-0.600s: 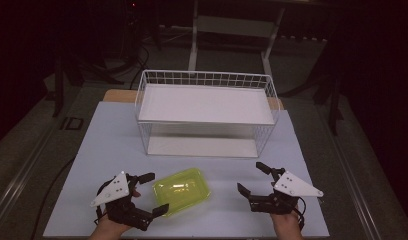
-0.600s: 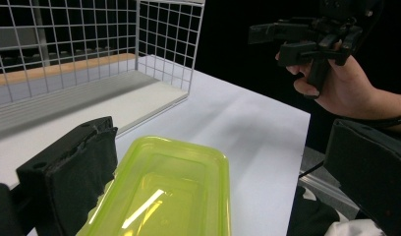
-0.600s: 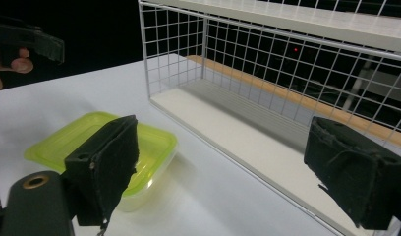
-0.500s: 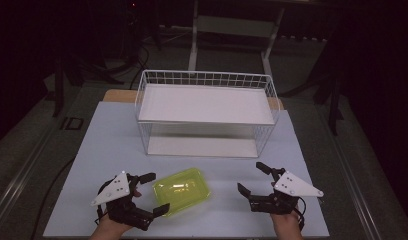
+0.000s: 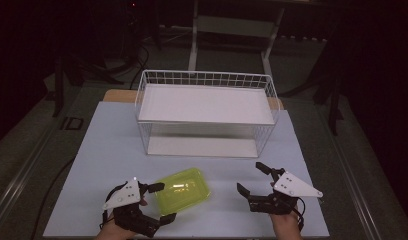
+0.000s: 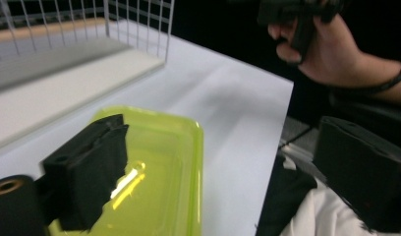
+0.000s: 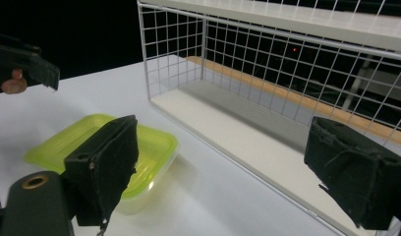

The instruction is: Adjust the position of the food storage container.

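A yellow-green tub lies with its lid on near the front edge of the white table, a little left of the middle. The left gripper sits at the tub's near left corner with its jaws spread wide, one by the tub's far left edge and the other by its near edge, and nothing clamped; whether either pad touches the plastic cannot be told. In the left gripper view the tub lies between the jaws.

The right gripper rests well to the right of the tub, jaws wide and empty, with bare table between them. Its own view shows the tub off to the left.

A white wire rack with a shelf stands at the far middle. A broad open strip of table separates its front edge from the tub.
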### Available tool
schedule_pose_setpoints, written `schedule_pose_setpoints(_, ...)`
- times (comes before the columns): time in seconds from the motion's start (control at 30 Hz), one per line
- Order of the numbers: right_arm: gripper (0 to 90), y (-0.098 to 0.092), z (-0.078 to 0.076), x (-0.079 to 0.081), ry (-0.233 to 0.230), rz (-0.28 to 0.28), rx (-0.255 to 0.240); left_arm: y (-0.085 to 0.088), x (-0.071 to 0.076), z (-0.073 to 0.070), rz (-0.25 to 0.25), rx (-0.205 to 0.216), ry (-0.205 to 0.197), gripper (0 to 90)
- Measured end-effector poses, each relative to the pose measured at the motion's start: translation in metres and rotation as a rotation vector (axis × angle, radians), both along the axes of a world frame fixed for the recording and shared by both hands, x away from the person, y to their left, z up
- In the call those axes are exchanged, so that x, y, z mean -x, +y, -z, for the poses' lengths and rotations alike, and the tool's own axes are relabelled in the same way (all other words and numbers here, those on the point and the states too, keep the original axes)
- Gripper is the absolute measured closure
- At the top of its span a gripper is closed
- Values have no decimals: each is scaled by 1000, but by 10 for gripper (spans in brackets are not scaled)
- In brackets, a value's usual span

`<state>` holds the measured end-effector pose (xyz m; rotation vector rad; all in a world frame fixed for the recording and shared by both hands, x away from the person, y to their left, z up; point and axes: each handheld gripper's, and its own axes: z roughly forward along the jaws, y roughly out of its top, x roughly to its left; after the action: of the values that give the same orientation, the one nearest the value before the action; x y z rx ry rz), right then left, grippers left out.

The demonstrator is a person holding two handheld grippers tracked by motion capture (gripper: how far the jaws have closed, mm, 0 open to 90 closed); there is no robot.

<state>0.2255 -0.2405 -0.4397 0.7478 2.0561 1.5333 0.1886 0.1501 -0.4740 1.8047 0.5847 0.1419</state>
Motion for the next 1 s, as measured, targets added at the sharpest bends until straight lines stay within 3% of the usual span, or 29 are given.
schedule_pose_setpoints(0.07,130,0,0,0,2,0,-1,-1,1,2,6,-3,7,152)
schedule_pose_setpoints(0.1,130,0,0,-1,3,-1,2,-5,1,5,3,-48,23,155)
schedule_pose_setpoints(0.13,130,0,0,-1,6,1,2,-5,1,5,3,-48,23,214)
schedule_pose_setpoints(0.17,130,0,1,-1,8,1,1,-7,2,10,10,-86,21,271)
schedule_pose_setpoints(0.27,130,1,1,-1,12,-3,7,-9,3,14,34,-114,26,416)
schedule_pose_setpoints(0.37,130,1,1,-2,14,-4,7,-14,4,19,52,-188,37,597)
schedule_pose_setpoints(0.4,130,1,1,-2,14,-4,7,-14,4,19,52,-188,37,656)
schedule_pose_setpoints(0.43,130,1,2,-2,18,-7,11,-16,3,22,59,-234,53,716)
schedule_pose_setpoints(0.57,130,1,2,-2,18,-11,11,-18,4,27,67,-273,47,899)
schedule_pose_setpoints(0.6,130,1,2,-2,19,-12,9,-18,4,29,85,-268,54,900)
schedule_pose_setpoints(0.67,130,0,2,-3,20,-11,8,-24,6,31,100,-310,52,900)
schedule_pose_setpoints(0.7,130,0,2,-3,23,-10,6,-24,6,31,100,-310,52,900)
schedule_pose_setpoints(0.73,130,0,2,-3,27,-11,6,-27,7,32,86,-353,36,900)
schedule_pose_setpoints(0.8,130,0,3,-3,29,-13,7,-27,7,32,86,-353,36,900)
schedule_pose_setpoints(0.9,130,0,3,-4,30,-14,6,-23,1,36,31,-363,49,900)
schedule_pose_setpoints(1.0,131,0,3,-4,35,-16,3,-20,-2,36,26,-359,52,900)
